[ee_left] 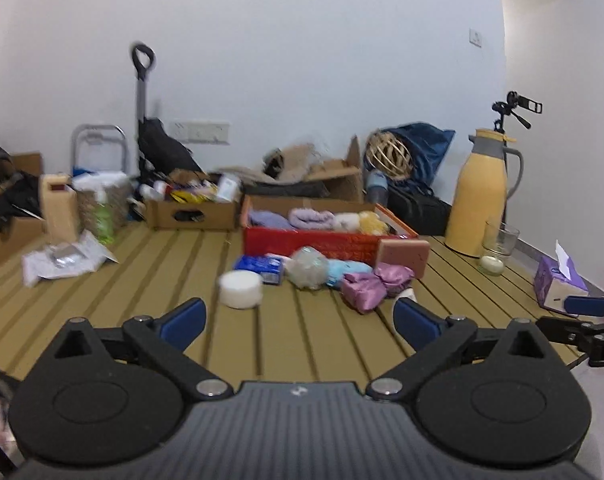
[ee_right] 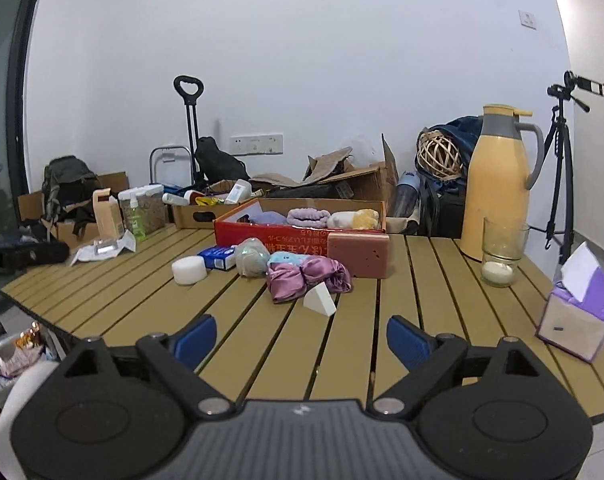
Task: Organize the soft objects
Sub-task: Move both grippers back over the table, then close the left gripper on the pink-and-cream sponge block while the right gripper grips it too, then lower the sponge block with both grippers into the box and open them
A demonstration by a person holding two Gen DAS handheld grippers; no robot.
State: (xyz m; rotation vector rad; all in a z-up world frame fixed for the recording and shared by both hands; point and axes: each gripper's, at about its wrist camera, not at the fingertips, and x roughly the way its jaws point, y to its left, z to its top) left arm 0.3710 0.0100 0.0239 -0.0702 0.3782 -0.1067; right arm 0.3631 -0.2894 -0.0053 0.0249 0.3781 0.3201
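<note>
Left gripper [ee_left: 300,322]: jaws wide apart, nothing between them.
Right gripper [ee_right: 302,340]: jaws wide apart, also empty.
White wedge sponge [ee_right: 320,300]: just ahead of the right gripper.
Purple satin cloth [ee_right: 308,276]: behind the wedge.
Pink sponge block [ee_right: 358,254]: further, touching the red box [ee_right: 270,236].
Towels [ee_right: 308,216]: inside the red box.

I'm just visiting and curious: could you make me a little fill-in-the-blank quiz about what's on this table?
1. The folded purple towel lies inside the ____ cardboard box.
2. The white candle sits in a clear glass next to the tall ____ thermos jug.
3. The pink sponge block stands against the box's ____ wall.
4. Both the left gripper and the right gripper are ____, holding nothing.

Missing words: red; yellow; front; open
</note>
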